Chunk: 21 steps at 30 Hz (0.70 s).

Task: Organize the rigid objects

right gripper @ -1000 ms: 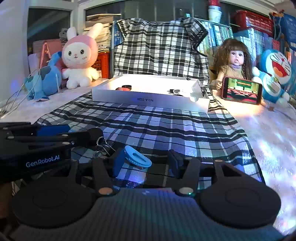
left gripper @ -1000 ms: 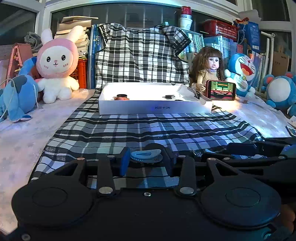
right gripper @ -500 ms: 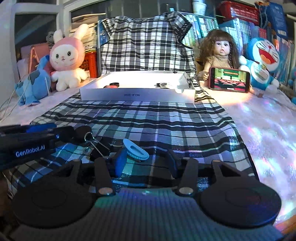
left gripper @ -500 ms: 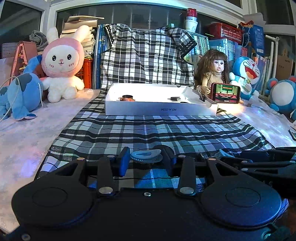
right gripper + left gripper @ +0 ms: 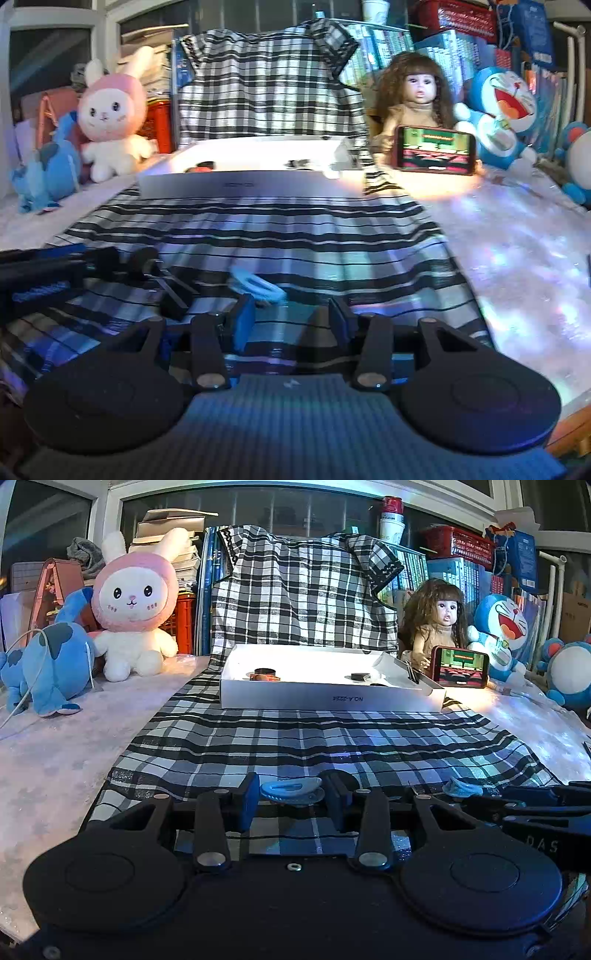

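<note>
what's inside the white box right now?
In the white box: a dark ring on something reddish at left, a small black disc toward the right. The near wall hides the floor in front of them, so more could be there.

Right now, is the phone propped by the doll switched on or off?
On. The phone stands on its long edge in front of the doll, and its screen glows with a green and red picture in both wrist views.

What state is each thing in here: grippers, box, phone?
Left gripper: shut on blue oval piece.
Right gripper: jaws opening, nothing clamped; second blue piece lies just ahead of them.
White box: open, no lid on it.
Phone: screen lit, standing on edge.
</note>
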Each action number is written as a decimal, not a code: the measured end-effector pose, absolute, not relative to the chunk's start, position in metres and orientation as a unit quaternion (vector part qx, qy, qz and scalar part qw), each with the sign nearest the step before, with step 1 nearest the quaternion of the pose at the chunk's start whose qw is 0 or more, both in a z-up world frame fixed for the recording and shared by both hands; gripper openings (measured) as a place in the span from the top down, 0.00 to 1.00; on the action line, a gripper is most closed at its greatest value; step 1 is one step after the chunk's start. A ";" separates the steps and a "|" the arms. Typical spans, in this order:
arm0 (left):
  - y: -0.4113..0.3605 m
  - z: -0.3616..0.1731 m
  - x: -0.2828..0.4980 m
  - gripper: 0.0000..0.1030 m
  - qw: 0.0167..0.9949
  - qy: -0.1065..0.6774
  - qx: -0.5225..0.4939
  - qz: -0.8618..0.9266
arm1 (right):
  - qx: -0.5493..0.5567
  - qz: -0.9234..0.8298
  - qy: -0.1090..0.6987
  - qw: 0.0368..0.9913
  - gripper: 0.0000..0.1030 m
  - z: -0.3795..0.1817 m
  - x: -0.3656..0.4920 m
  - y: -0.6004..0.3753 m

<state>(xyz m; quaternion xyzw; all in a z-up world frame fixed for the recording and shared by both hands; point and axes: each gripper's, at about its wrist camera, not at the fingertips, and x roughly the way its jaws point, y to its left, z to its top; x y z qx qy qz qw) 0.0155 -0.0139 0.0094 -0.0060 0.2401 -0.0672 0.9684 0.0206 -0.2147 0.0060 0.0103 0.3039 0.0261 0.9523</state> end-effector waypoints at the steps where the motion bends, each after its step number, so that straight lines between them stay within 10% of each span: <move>1: -0.014 0.009 0.015 0.64 0.968 0.241 -0.007 -0.066 | 0.010 0.019 0.304 0.952 0.44 0.006 0.021 -0.218; 17: -0.020 0.016 0.028 0.64 0.967 0.247 -0.006 -0.064 | 0.032 0.057 0.301 0.951 0.36 0.009 0.036 -0.206; 21: -0.023 0.018 0.038 0.64 0.965 0.255 -0.012 -0.063 | 0.028 0.048 0.302 0.952 0.58 0.007 0.038 -0.201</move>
